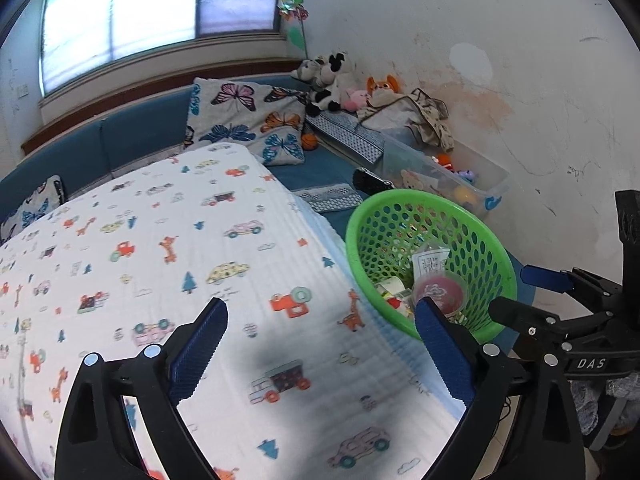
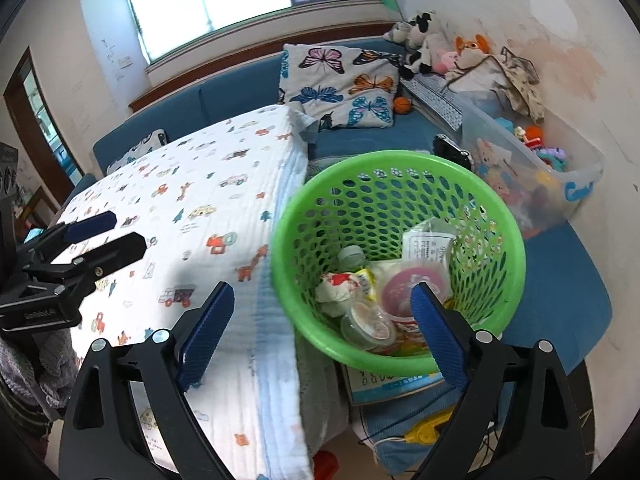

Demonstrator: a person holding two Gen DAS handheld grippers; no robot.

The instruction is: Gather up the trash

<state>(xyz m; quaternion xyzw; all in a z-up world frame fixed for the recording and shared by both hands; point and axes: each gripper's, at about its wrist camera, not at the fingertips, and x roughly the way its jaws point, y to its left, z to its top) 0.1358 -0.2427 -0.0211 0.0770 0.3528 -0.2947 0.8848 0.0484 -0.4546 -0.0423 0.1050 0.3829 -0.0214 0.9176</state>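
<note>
A green perforated basket (image 2: 496, 236) stands beside the bed on a blue cushion and holds trash: a pink-lidded cup (image 2: 404, 284), a crumpled wrapper (image 2: 340, 288), a small jar (image 2: 368, 324) and a white packet (image 2: 428, 248). The basket also shows in the left wrist view (image 1: 480, 236). My right gripper (image 2: 322, 316) is open and empty, hovering over the basket's near rim. My left gripper (image 1: 322, 320) is open and empty above the patterned blanket (image 1: 160, 260), left of the basket. The right gripper shows in the left wrist view (image 1: 528, 296), and the left gripper in the right wrist view (image 2: 108, 232).
A butterfly pillow (image 2: 340, 84) and stuffed toys (image 2: 428, 40) lie at the back of the blue sofa. A clear bin of toys (image 2: 532, 164) stands by the wall, right of the basket. A book (image 2: 388, 380) lies under the basket.
</note>
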